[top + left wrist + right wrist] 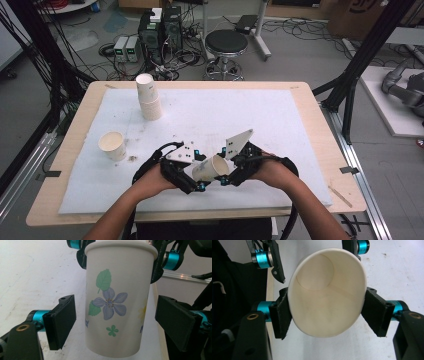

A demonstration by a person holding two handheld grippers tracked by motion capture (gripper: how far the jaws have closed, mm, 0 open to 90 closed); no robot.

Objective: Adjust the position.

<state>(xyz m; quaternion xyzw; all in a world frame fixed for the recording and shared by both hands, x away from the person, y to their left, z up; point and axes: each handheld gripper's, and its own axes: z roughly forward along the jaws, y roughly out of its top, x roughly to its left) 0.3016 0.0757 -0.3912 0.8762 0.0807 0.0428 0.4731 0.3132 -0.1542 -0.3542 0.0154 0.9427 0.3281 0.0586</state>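
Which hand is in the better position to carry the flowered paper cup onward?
Right: the right gripper presses both pads on the cup near its rim. The left gripper stands open around it, not touching.

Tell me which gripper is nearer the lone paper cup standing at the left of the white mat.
Left. The left gripper sits to the right of and nearer the person than that lone cup; the right gripper, clamping the flowered cup, is farther right.

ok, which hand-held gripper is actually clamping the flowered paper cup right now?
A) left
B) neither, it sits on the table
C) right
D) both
C: in the right gripper view the right hand-held gripper presses both pads on the flowered paper cup, squeezing its rim oval, while the left hand-held gripper has gaps on both sides of the cup.
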